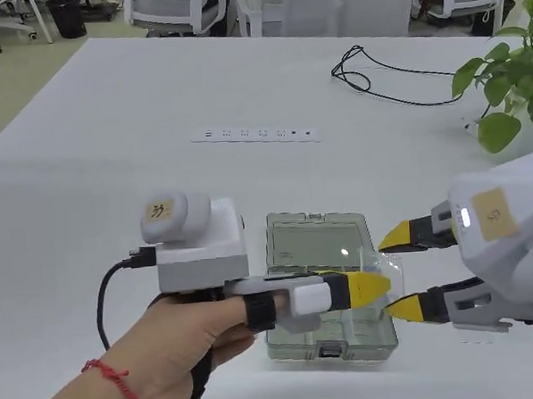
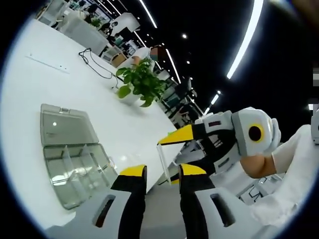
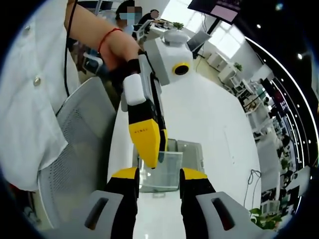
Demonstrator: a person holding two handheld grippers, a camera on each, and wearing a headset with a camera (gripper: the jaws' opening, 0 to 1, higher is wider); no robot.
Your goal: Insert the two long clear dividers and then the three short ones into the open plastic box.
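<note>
The white table (image 1: 153,89) carries the open clear plastic box (image 1: 323,347), lid laid back on the far side. Over the box's right side, the left gripper (image 1: 378,286) reaches across from the left with its yellow jaws pinched close together on the corner of a clear divider (image 3: 167,172). The right gripper (image 1: 391,275) faces it from the right with its jaws spread wide, one on each side of the divider and, as far as I can tell, not touching it.
</note>
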